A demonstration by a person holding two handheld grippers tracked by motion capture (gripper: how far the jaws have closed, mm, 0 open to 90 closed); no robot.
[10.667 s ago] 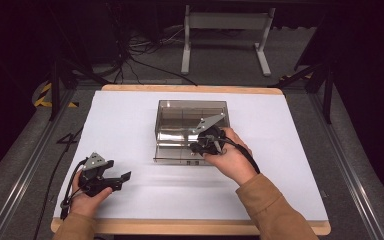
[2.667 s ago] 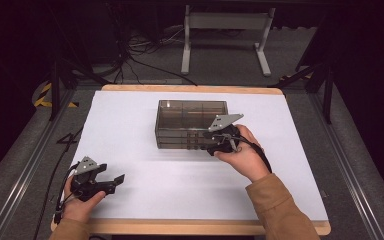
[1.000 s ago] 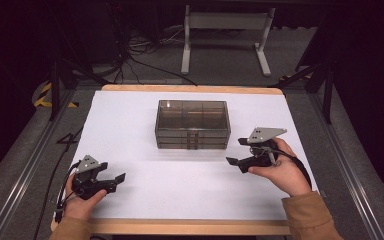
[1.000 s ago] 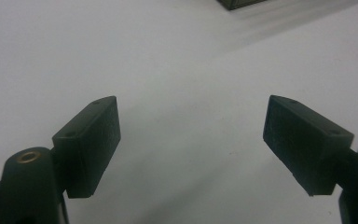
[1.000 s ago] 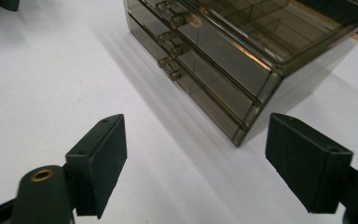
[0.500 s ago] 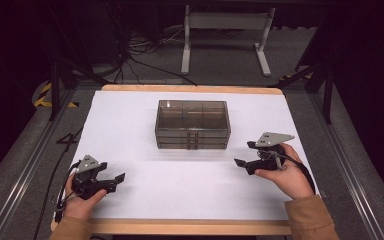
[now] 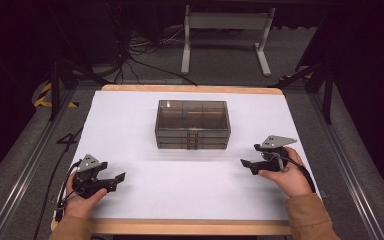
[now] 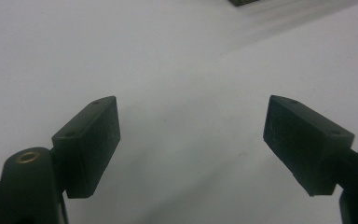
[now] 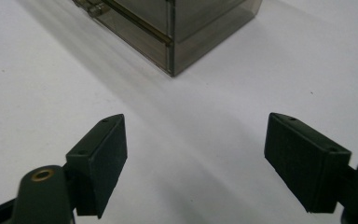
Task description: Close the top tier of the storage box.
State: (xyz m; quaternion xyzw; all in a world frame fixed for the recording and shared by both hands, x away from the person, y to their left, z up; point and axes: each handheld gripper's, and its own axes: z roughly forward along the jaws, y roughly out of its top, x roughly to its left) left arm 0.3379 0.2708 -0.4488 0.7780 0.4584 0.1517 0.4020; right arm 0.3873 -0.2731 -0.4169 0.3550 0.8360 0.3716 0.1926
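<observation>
One drawer box [image 7: 192, 125], seemingly three drawers; two grippers, one table [image 7: 130, 120].

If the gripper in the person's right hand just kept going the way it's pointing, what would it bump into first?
Probably the near right corner of the smoky drawer box. The open right gripper points toward it over the bare white table, though depth is hard to judge.

Your white-topped table [image 7: 130, 125] carries one smoky clear drawer box [image 7: 192, 124], standing mid-table toward the far edge.
</observation>
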